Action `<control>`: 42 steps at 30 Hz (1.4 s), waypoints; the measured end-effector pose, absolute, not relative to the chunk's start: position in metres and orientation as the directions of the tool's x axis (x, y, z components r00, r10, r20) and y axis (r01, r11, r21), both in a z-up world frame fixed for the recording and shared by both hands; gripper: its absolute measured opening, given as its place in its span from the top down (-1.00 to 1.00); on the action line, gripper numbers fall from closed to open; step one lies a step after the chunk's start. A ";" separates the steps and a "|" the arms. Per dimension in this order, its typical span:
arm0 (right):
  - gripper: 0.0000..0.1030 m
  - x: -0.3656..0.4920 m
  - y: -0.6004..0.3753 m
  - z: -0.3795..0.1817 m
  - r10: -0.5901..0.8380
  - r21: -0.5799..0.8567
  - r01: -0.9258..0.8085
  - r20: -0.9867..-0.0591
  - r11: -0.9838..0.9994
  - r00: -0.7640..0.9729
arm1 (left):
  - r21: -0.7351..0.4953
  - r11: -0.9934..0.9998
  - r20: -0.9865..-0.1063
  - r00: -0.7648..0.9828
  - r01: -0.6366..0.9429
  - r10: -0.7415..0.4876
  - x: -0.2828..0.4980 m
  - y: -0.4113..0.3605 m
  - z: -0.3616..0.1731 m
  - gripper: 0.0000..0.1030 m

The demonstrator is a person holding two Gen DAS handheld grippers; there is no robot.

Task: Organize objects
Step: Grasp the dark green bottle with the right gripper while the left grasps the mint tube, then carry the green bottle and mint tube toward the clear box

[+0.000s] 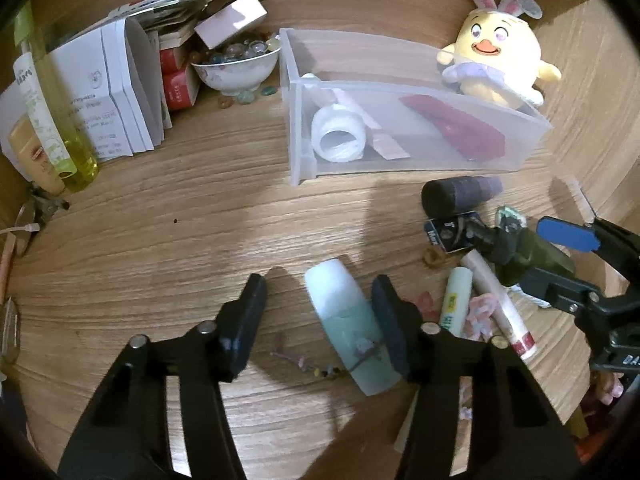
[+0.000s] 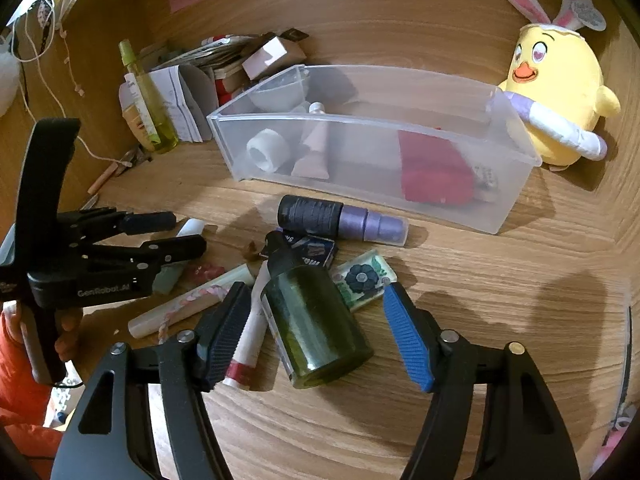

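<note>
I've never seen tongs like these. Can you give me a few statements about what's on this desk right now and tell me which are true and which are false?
1. A dark green bottle lies on its side between the right tongs. True.
2. The clear plastic bin is empty. False: it holds a white roll, a red item and more.
3. The yellow chick toy sits inside the bin. False: it stands behind the bin's far end.
4. A pale mint tube lies between the left tongs. True.
5. The bowl holds glass pebbles. True.
</note>
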State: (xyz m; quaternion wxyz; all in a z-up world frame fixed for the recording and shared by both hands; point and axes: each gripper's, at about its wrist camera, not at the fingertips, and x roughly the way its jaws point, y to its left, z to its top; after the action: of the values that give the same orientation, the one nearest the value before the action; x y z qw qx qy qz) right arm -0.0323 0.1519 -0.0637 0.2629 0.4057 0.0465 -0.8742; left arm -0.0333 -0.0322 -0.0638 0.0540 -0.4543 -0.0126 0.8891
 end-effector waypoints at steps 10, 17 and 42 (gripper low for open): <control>0.23 -0.030 0.146 -0.066 -0.416 0.111 0.516 -0.742 -0.849 -0.525 | -0.107 -0.990 -0.797 -0.587 -0.093 0.141 -0.029 -0.034 -0.064 0.53; 0.24 -0.030 0.153 -0.063 -0.435 0.146 0.501 -0.728 -0.853 -0.530 | -0.131 -0.989 -0.784 -0.603 -0.067 0.144 -0.029 -0.038 -0.060 0.53; 0.24 -0.029 0.179 -0.012 -0.450 0.157 0.459 -0.612 -0.875 -0.650 | -0.181 -0.980 -0.600 -0.780 -0.087 0.180 -0.019 -0.037 0.023 0.53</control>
State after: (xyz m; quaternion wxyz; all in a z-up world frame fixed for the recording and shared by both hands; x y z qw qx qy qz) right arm -0.0288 0.1790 -0.0124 0.2502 0.3353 0.0062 -0.9083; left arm -0.0192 -0.0375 0.0227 0.0709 -0.3242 -0.0717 0.9406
